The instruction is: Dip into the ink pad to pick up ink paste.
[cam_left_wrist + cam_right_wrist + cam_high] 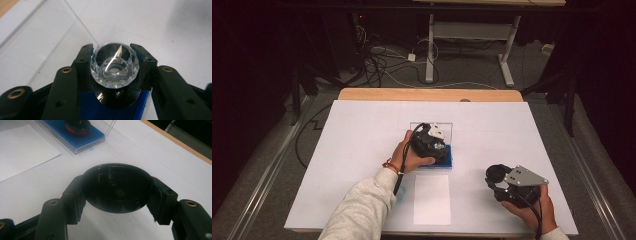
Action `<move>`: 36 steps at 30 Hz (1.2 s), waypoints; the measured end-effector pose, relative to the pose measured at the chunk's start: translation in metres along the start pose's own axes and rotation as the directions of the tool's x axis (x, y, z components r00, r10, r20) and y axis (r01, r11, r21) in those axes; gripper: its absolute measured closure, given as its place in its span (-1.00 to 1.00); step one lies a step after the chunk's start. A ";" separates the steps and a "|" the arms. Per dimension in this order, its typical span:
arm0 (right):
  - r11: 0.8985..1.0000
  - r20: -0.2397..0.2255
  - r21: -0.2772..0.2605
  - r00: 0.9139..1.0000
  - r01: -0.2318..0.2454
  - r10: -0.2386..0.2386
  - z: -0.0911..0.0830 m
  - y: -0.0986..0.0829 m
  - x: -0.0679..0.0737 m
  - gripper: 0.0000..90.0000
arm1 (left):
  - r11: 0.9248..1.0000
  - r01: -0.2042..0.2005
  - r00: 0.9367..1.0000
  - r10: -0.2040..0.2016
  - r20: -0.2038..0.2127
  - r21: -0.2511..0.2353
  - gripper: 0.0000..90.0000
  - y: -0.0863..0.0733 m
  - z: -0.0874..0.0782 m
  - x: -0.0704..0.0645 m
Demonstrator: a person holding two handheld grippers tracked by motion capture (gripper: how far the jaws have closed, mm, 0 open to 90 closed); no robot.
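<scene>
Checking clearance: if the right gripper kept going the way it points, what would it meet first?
Likely nothing soon: past the black cap it holds, the right gripper faces bare white table, then its far edge. The blue case sits off to the side.

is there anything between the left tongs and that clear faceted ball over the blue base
Nothing visible stands between them. In the left gripper view the left tongs are already closed on the clear faceted ball, one jaw touching each side. Directly beneath it sit a black round mount and the blue base.
</scene>
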State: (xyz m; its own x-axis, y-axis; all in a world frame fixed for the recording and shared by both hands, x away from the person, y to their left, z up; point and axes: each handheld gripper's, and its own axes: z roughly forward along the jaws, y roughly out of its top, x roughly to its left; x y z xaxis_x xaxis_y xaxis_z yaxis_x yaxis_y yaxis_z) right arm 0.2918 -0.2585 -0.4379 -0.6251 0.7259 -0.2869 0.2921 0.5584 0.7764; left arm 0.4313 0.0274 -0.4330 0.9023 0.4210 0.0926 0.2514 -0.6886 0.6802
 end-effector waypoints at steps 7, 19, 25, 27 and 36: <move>1.000 -0.006 0.009 1.000 0.007 -0.007 0.002 0.000 0.001 -0.14 | 0.999 0.032 0.999 -0.031 0.032 -0.014 0.21 -0.008 -0.003 0.004; 1.000 -0.008 0.024 1.000 0.007 -0.007 0.004 -0.001 0.002 -0.14 | 0.999 0.016 1.000 -0.017 0.019 0.044 0.21 -0.002 -0.003 0.002; 1.000 -0.025 0.021 1.000 -0.006 0.006 0.005 -0.002 0.001 -0.14 | 0.998 0.016 1.000 -0.017 0.017 0.053 0.21 0.000 -0.002 0.001; 1.000 -0.026 0.022 1.000 -0.016 0.016 0.004 -0.003 0.000 -0.14 | 0.998 0.022 1.000 -0.022 0.009 0.056 0.21 0.000 -0.002 0.000; 1.000 -0.028 0.021 0.999 -0.021 0.022 0.005 -0.003 -0.001 -0.14 | 0.998 0.027 1.000 -0.027 0.012 0.055 0.21 0.001 -0.001 0.001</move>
State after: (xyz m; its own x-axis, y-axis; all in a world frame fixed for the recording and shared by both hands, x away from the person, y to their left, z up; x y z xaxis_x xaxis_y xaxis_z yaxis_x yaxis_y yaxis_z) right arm 0.2949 -0.2589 -0.4425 -0.6387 0.7263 -0.2542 0.3202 0.5512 0.7705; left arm 0.4321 0.0280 -0.4317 0.8994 0.4322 0.0650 0.2944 -0.7089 0.6410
